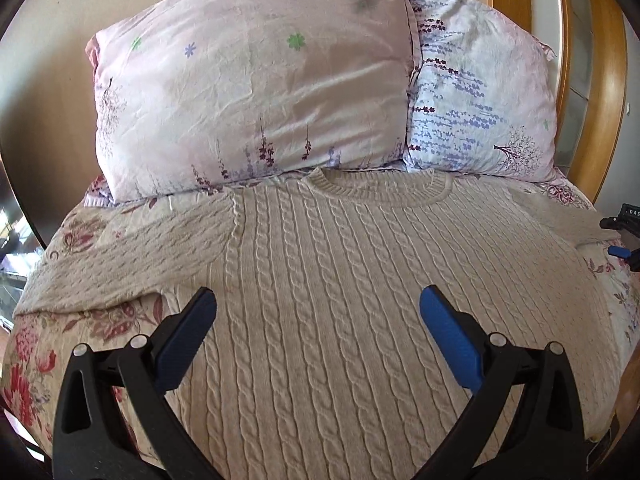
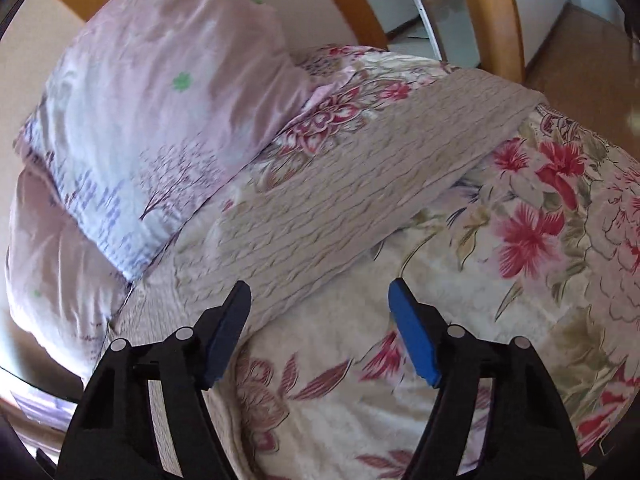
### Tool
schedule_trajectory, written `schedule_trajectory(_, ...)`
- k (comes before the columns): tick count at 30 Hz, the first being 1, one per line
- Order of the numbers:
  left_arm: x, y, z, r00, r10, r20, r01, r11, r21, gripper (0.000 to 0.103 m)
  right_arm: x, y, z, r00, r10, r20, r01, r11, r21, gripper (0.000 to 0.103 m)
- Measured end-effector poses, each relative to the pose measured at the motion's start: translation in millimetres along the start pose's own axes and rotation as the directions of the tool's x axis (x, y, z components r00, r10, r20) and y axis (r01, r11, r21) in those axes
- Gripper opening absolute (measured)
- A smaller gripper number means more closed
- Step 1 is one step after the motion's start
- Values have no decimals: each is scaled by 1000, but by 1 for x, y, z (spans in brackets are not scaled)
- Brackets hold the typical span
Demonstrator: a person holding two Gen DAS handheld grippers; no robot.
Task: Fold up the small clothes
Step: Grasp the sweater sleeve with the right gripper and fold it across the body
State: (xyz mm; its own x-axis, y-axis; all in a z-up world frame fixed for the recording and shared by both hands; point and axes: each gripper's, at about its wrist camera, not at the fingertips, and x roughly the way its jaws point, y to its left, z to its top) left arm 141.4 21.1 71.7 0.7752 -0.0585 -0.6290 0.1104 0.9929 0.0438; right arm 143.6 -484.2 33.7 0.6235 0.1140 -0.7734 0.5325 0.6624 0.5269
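- Left wrist view: cream cable-knit sweater (image 1: 340,272) spread flat, front up, on floral bedspread (image 1: 48,344); collar (image 1: 376,188) toward pillows, just touching their lower edge.
- Left sleeve (image 1: 100,272) angled out & down over bedspread; right sleeve (image 1: 560,216) out toward rt edge of frame.
- Two pillows at head of bed: pink pillow (image 1: 248,92) on left, lavender-print pillow (image 1: 480,108) beside it, edges touching.
- Left gripper (image 1: 318,296) above sweater's lower body, blue pads wide apart, holding nothing.
- Bit of right gripper (image 1: 622,240) visible at far rt, by right sleeve end.
- Wooden headboard (image 1: 600,80) behind pillows, rt side.
- Right wrist view: somewhat blurred; right gripper (image 2: 320,290) wide open, nothing between pads, above sleeve (image 2: 360,184).
- Sleeve runs diagonally from lower left to cuff (image 2: 516,104) upper rt, flat on bedspread (image 2: 540,240).
- Pillow (image 2: 160,100) just beside sleeve, upper left; second pillow (image 2: 52,260) lower left.
- Can't tell if either gripper touches fabric.
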Motion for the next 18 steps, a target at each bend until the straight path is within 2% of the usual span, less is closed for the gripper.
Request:
schedule_trajectory(5, 17, 3, 13, 999, -39, -13, 38, 999, -22, 101, 14, -24, 22, 999, -43, -6, 43, 992, 119, 62)
schedule_trajectory(8, 26, 5, 15, 996, -88, -11, 88, 995, -40, 101, 15, -33, 29, 999, -42, 15, 39, 987, 157, 55)
schedule_trajectory(10, 31, 5, 15, 993, -119, 1, 119, 992, -47, 101, 15, -38, 33, 999, -44, 28, 38, 983, 178, 47)
schedule_trajectory(13, 38, 4, 17, 992, -127, -4, 126, 990, -54, 101, 18, -44, 36, 998, -39, 48, 29, 980, 198, 38)
schedule_trajectory(18, 50, 6, 18, 986, -163, -26, 161, 983, -91, 101, 19, -46, 35, 996, -44, 80, 28, 981, 191, 34)
